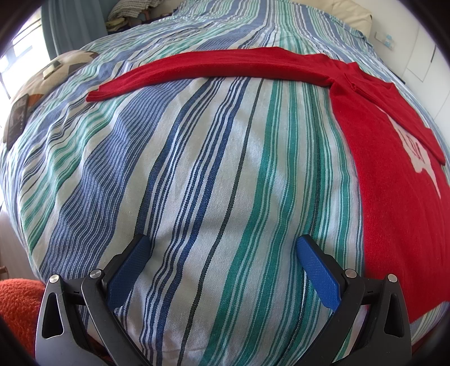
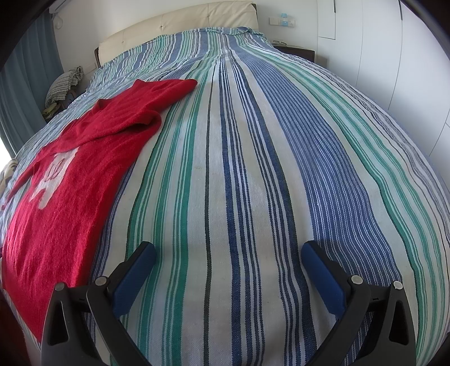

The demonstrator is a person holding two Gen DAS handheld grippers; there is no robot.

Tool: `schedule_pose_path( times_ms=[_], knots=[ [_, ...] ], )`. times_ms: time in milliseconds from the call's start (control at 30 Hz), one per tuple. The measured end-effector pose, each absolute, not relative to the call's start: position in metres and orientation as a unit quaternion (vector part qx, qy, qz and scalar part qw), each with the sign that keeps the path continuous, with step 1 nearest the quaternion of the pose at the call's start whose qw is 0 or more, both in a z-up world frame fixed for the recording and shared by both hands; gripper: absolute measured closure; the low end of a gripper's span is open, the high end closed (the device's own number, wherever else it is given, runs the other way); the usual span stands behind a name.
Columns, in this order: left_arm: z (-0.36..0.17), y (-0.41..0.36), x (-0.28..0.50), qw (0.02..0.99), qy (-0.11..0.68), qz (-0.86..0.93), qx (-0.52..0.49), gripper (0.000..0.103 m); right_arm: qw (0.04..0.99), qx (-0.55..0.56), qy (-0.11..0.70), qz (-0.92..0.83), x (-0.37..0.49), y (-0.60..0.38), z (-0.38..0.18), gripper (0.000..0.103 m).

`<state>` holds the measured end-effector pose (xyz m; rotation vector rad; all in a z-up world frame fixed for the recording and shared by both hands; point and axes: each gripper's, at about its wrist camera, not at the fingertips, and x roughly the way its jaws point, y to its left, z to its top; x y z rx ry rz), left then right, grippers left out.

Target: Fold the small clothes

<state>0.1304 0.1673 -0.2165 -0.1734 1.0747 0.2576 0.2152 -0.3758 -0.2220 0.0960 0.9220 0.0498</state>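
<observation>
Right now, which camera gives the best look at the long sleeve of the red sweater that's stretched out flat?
The left wrist view: the outstretched sleeve runs across the striped bedspread in full, cuff to shoulder. The right wrist view shows mainly the sweater's body and the other sleeve, bunched; the outstretched one barely shows at the left edge.

Sweater (image 1: 388,169) lies flat on the bedspread (image 1: 211,169), at the right of the left wrist frame; one sleeve (image 1: 197,70) stretches across the upper middle toward the left. Left gripper (image 1: 222,253) at bottom centre, over bare bedspread — sweater just to its right. Tablet (image 1: 18,118) at the far left edge. In the right wrist frame the sweater sits at left; right gripper (image 2: 228,259) at bottom centre; headboard (image 2: 180,25) at top, behind the bedspread.
</observation>
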Motion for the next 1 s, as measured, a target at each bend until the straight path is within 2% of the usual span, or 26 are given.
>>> schedule_pose_path(
  times_ms=[533, 600, 733, 833, 867, 933, 967, 1000],
  knots=[
    [-0.210, 0.170, 0.131, 0.844, 0.513, 0.121, -0.094, 0.001, 0.894, 0.046, 0.444, 0.023, 0.215, -0.375, -0.222, 0.000],
    [-0.196, 0.184, 0.132, 0.847, 0.502, 0.107, -0.136, 0.001, 0.894, 0.046, 0.445, 0.023, 0.215, -0.375, -0.222, 0.000],
    [-0.159, 0.259, 0.137, 0.860, 0.420, 0.121, -0.265, 0.001, 0.894, 0.045, 0.444, 0.024, 0.215, -0.376, -0.223, 0.000],
    [-0.159, 0.327, 0.153, 0.829, 0.396, 0.156, -0.362, 0.002, 0.894, 0.045, 0.444, 0.024, 0.215, -0.376, -0.224, 0.000],
    [-0.165, 0.347, 0.160, 0.816, 0.401, 0.168, -0.379, 0.003, 0.895, 0.045, 0.444, 0.024, 0.215, -0.376, -0.224, 0.000],
    [-0.179, 0.373, 0.178, 0.799, 0.418, 0.185, -0.391, 0.013, 0.895, 0.043, 0.444, 0.024, 0.216, -0.376, -0.224, 0.000],
    [-0.186, 0.382, 0.188, 0.791, 0.431, 0.189, -0.390, 0.025, 0.895, 0.043, 0.444, 0.024, 0.216, -0.376, -0.224, 0.000],
    [-0.193, 0.388, 0.197, 0.784, 0.443, 0.190, -0.390, 0.032, 0.895, 0.043, 0.444, 0.024, 0.216, -0.376, -0.224, 0.000]
  ],
)
